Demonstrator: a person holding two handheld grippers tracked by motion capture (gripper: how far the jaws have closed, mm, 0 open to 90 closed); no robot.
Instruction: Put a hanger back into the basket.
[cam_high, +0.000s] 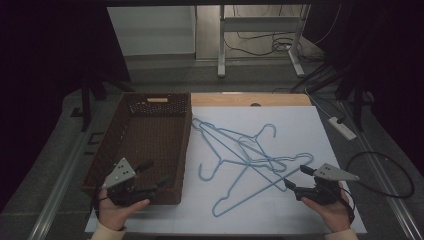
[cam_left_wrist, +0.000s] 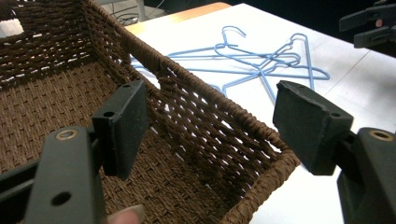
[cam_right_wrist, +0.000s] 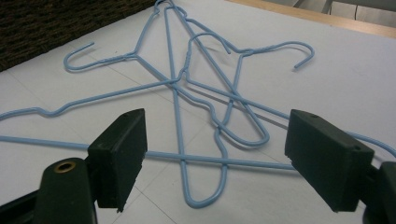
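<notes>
A brown woven basket (cam_high: 145, 140) stands on the left of the table, with nothing visible inside it. Beside it on the white sheet (cam_high: 310, 125) lies a tangle of blue wire hangers (cam_high: 250, 161). My left gripper (cam_high: 157, 174) hovers open over the basket's near right corner; its own view shows the basket wall (cam_left_wrist: 205, 116) between the wide jaws, untouched, and the hangers (cam_left_wrist: 260, 71) beyond. My right gripper (cam_high: 295, 176) stands open just above the tangle's near right end. In its view (cam_right_wrist: 215, 140) a hanger wire (cam_right_wrist: 176, 80) runs under the jaws without contact.
A wooden table strip (cam_high: 250, 99) shows behind the white sheet. On the floor at the right lie a power strip (cam_high: 342, 127) and cables. A metal table frame (cam_high: 220, 45) stands farther back. The right gripper (cam_left_wrist: 369, 23) appears at the left gripper view's top right.
</notes>
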